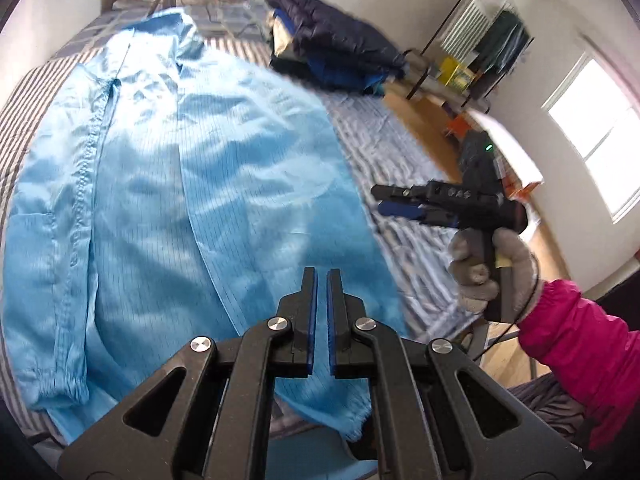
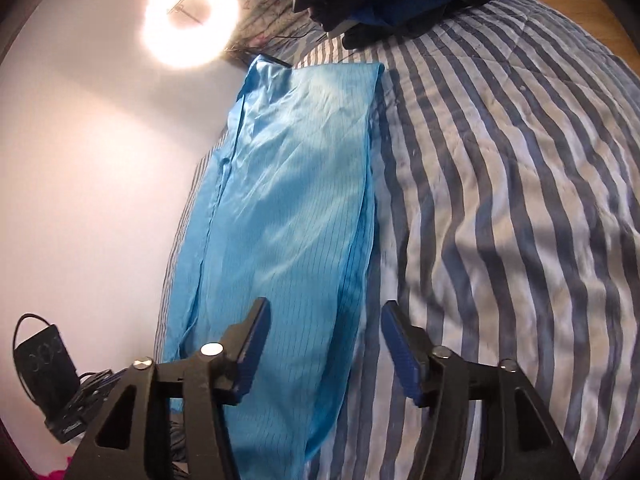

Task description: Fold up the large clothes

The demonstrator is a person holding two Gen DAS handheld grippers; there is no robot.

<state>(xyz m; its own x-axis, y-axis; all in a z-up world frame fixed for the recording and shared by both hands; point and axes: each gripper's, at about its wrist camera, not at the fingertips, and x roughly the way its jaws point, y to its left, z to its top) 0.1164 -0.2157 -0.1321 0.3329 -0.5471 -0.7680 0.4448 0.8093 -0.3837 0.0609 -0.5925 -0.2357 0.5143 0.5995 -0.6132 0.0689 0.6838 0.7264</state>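
My left gripper (image 1: 322, 276) hangs above the near hem of the light blue jacket (image 1: 192, 184), jaws clenched on nothing. The jacket lies spread flat on the striped bedspread (image 2: 500, 200), one side folded in over its middle. My right gripper (image 2: 324, 320) hovers at the jacket's right edge, jaws released and empty. A pile of dark clothes (image 1: 332, 52) sits at the far end of the bed.

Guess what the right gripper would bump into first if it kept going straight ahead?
Probably the light blue garment. The open right gripper points down along its right edge, so it could just as well meet the striped bedcover beside it; depth is unclear.
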